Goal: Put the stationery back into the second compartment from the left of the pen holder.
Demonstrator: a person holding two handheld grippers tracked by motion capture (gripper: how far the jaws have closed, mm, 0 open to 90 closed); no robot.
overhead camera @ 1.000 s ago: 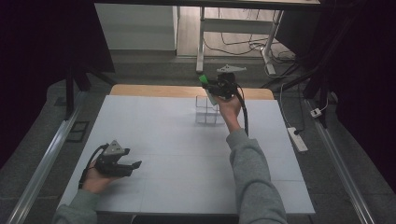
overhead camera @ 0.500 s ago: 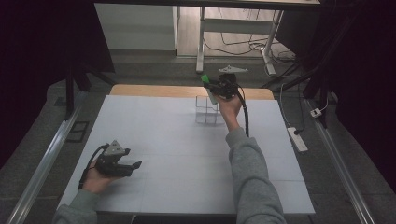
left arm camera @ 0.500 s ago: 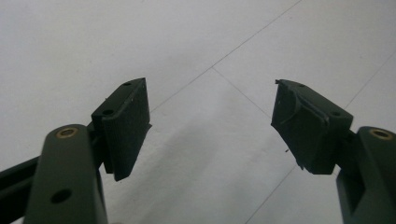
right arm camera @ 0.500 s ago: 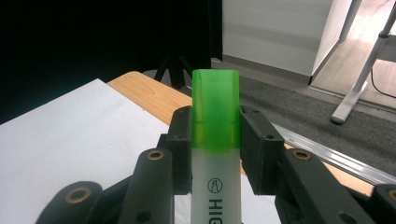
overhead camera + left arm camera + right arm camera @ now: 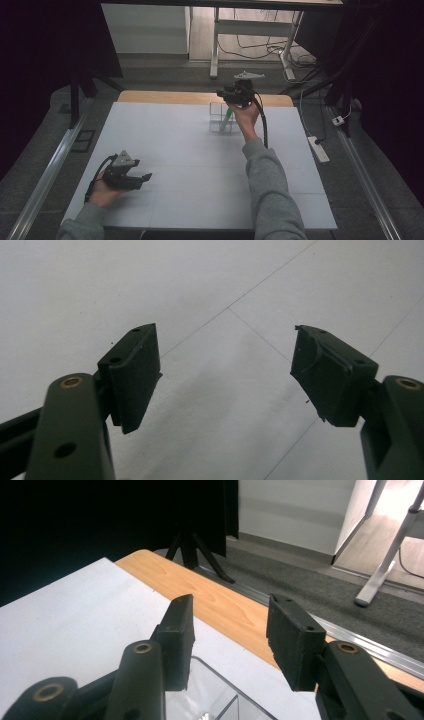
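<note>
A clear plastic box (image 5: 218, 118) stands on the white sheet near the table's far edge. A slim green stick-like thing (image 5: 227, 116) leans inside it. My right gripper (image 5: 220, 93) hovers just above the box; its jaws have just been opening and stand apart with nothing between them. In the right gripper view the right gripper (image 5: 230, 630) looks over the box's clear rim (image 5: 220, 692). My left gripper (image 5: 146, 177) rests low on the sheet at the near left. Seen in its own view, the left gripper (image 5: 225, 375) is open and empty above bare sheet.
The white sheet (image 5: 190, 165) covers most of the table, with a strip of bare wood (image 5: 165, 97) along the far edge. Beyond it lie grey floor, a stand's legs (image 5: 215, 65) and cables. A power strip (image 5: 318, 149) lies on the floor at the right.
The green thing was at the right gripper's jaws above the box; now it leans inside the box, and the jaws are apart. The left hand has not moved.
</note>
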